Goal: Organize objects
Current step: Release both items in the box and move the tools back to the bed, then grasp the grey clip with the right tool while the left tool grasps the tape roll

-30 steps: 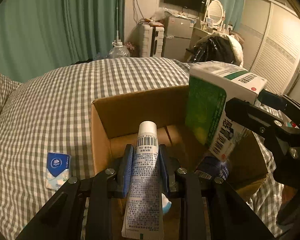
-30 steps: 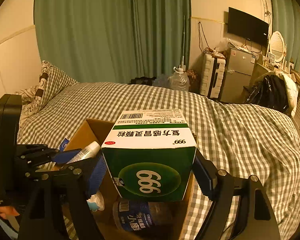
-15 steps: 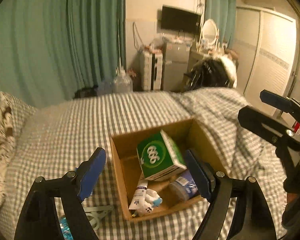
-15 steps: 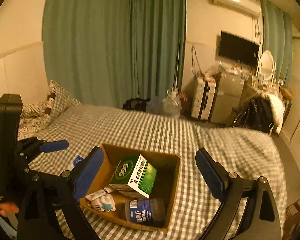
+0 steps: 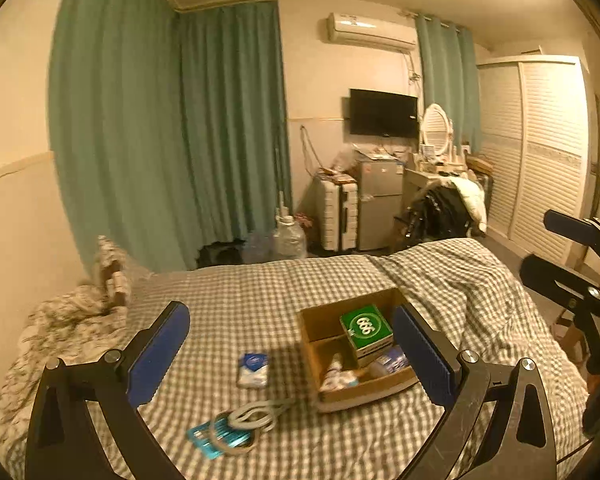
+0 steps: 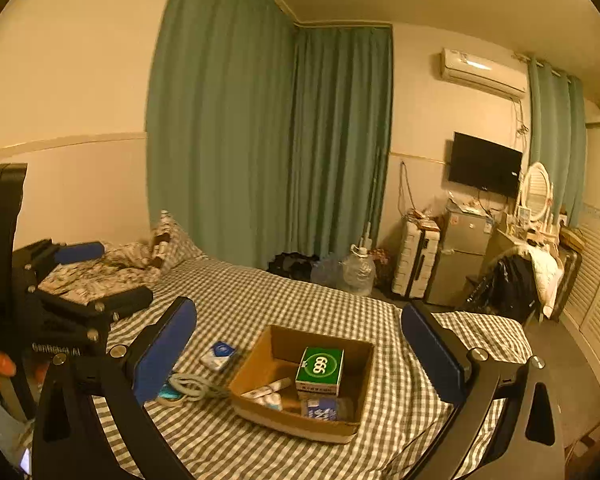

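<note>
A cardboard box [image 5: 312,320] [image 6: 252,360] sits on the checked bed. In it lie a green 999 medicine box [image 5: 365,326] [image 6: 320,370], a white tube [image 5: 334,366] [image 6: 270,387] and a blue-labelled bottle [image 5: 388,362] [image 6: 324,408]. On the bed left of the box lie a blue tissue pack [image 5: 253,369] [image 6: 219,354], a coiled grey cable [image 5: 252,418] [image 6: 190,386] and a teal packet [image 5: 216,438]. My left gripper [image 5: 294,354] is open and empty, high above the bed. My right gripper [image 6: 300,354] is open and empty, also held high.
A patterned pillow [image 6: 172,240] and rumpled bedding [image 5: 68,320] lie at the head of the bed. Beyond the bed stand a water jug [image 5: 287,238], a suitcase [image 5: 340,216], a small fridge [image 5: 380,200] and a wardrobe [image 5: 540,152].
Both grippers let go of the tube and the green box into the cardboard box, then rose and pulled back far from the bed.
</note>
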